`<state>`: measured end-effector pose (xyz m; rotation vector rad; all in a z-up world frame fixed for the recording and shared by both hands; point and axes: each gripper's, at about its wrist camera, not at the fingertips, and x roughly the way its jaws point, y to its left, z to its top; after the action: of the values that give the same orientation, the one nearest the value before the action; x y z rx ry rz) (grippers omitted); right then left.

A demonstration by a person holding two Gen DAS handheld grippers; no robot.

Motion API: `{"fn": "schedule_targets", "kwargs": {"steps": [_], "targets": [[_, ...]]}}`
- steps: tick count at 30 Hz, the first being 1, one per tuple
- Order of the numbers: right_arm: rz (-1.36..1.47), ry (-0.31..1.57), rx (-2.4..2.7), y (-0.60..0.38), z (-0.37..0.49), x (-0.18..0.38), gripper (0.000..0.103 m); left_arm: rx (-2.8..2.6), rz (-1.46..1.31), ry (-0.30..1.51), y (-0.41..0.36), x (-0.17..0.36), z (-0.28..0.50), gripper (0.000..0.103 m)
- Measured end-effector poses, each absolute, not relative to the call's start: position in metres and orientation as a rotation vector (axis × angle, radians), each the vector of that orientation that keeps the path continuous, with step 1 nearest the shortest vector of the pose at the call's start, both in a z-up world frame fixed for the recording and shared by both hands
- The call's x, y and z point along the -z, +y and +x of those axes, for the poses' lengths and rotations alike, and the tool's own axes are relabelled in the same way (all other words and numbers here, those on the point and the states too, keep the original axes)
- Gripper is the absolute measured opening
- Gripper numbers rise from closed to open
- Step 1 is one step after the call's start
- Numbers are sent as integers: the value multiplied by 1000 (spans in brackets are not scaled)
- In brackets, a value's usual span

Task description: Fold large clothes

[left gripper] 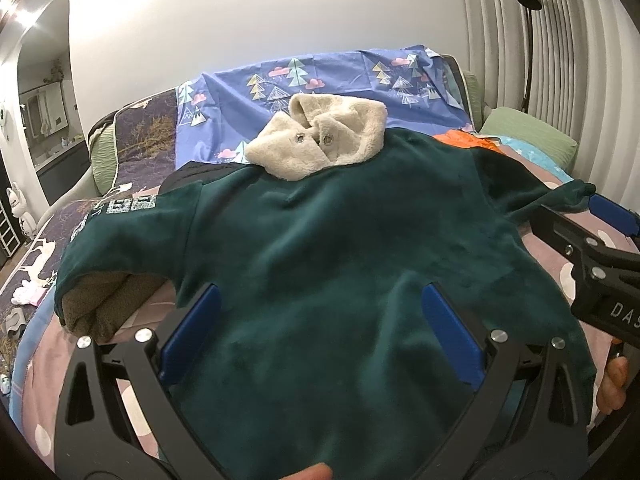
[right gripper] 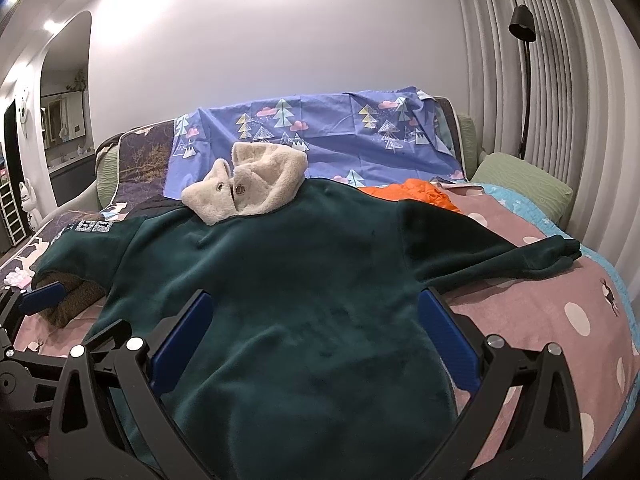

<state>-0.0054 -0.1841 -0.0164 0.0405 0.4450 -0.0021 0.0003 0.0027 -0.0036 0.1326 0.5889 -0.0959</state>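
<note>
Green fleece garment [right gripper: 304, 304]: spread flat on bed [right gripper: 540, 312], sleeves out, apparently unfolded. Left gripper [left gripper: 320, 332] and right gripper [right gripper: 316, 336]: fingers released, empty. Next: grasp a sleeve, fold inward.

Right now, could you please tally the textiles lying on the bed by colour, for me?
Dark green fleece garment with cream fluffy collar: 1
Orange crumpled cloth: 1
Blue tree-print sheet: 1
Pink polka-dot blanket: 1
Light green pillow: 1
Total: 5
</note>
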Motion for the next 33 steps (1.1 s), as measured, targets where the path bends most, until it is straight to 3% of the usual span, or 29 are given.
{"fn": "schedule_targets", "kwargs": {"steps": [11, 20, 33], "targets": [[39, 446, 11, -186, -6, 16, 102, 110, 113, 596, 5, 5, 1, 101], [65, 452, 24, -191, -5, 14, 102, 108, 75, 482, 8, -5, -7, 101], [21, 434, 3, -184, -7, 13, 102, 143, 41, 580, 15, -2, 5, 101]]}}
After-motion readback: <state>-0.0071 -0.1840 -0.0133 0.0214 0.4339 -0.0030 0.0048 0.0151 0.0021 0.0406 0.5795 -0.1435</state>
